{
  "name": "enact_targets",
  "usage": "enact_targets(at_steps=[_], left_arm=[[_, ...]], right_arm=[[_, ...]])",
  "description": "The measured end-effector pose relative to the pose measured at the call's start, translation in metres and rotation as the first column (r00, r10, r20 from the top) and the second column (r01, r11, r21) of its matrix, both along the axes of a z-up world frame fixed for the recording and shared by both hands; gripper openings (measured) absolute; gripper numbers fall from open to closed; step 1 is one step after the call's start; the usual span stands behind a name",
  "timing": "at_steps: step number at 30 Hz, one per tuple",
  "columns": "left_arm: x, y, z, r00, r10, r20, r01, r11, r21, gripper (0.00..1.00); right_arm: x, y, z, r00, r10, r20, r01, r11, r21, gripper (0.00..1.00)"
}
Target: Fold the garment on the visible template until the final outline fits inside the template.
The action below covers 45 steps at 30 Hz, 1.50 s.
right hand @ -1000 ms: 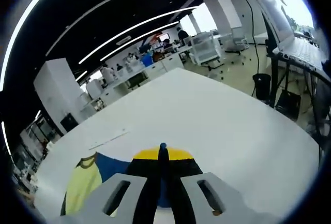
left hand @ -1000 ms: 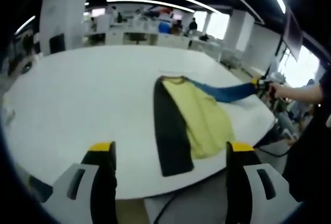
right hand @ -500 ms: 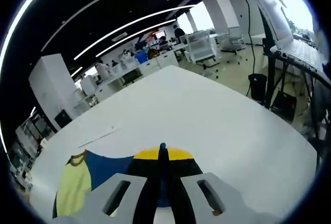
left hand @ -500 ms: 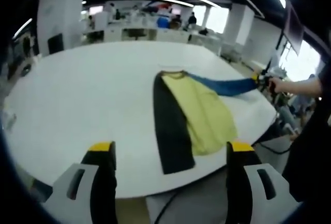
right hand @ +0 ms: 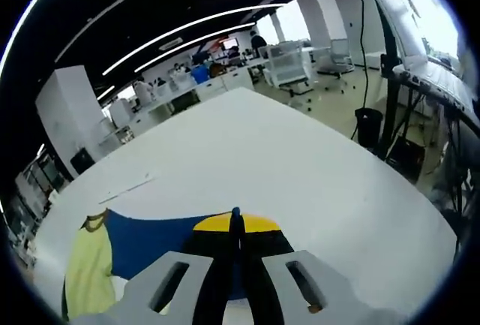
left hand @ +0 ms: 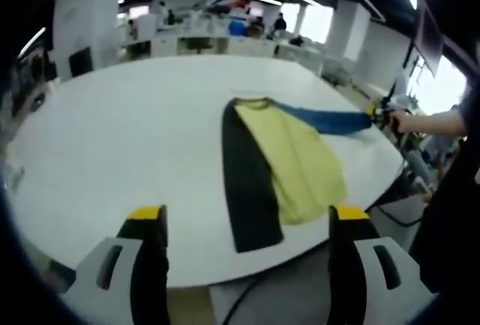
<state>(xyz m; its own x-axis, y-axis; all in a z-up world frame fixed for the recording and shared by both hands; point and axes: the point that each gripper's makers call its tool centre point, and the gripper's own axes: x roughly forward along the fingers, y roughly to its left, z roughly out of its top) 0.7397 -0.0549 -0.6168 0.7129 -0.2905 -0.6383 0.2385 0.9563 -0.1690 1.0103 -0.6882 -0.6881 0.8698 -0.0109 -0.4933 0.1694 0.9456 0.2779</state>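
On the round white worktop, the yellow, black and blue long-sleeved garment is lying flat while the right tool, clamped on its blue sleeve, is holding it outstretched, likely for folding inward, and the left tool is waiting with jaws apart.

Broad bare white counter is left open at the frame's left and centre; right of centre is taken by the yellow-black-blue long-sleeved garment.
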Motion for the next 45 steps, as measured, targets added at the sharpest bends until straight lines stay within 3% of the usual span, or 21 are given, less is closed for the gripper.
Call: enact_targets(at_steps=[24, 38, 45], left_arm=[[0.007, -0.007, -0.012, 0.999, -0.001, -0.041, 0.002, 0.999, 0.034, 0.85], [0.021, -0.013, -0.011, 0.998, -0.033, -0.051, 0.037, 0.997, 0.067, 0.85], [0.023, -0.003, -0.009, 0.999, -0.012, -0.041, 0.016, 0.996, 0.092, 0.84]], right_arm=[[0.011, -0.017, -0.045, 0.997, 0.017, -0.08, -0.019, 0.999, -0.026, 0.02], [0.011, -0.018, -0.058, 0.995, 0.026, -0.099, -0.028, 0.999, -0.023, 0.02], [0.013, -0.023, -0.067, 0.992, 0.035, -0.118, -0.038, 0.999, -0.023, 0.03]])
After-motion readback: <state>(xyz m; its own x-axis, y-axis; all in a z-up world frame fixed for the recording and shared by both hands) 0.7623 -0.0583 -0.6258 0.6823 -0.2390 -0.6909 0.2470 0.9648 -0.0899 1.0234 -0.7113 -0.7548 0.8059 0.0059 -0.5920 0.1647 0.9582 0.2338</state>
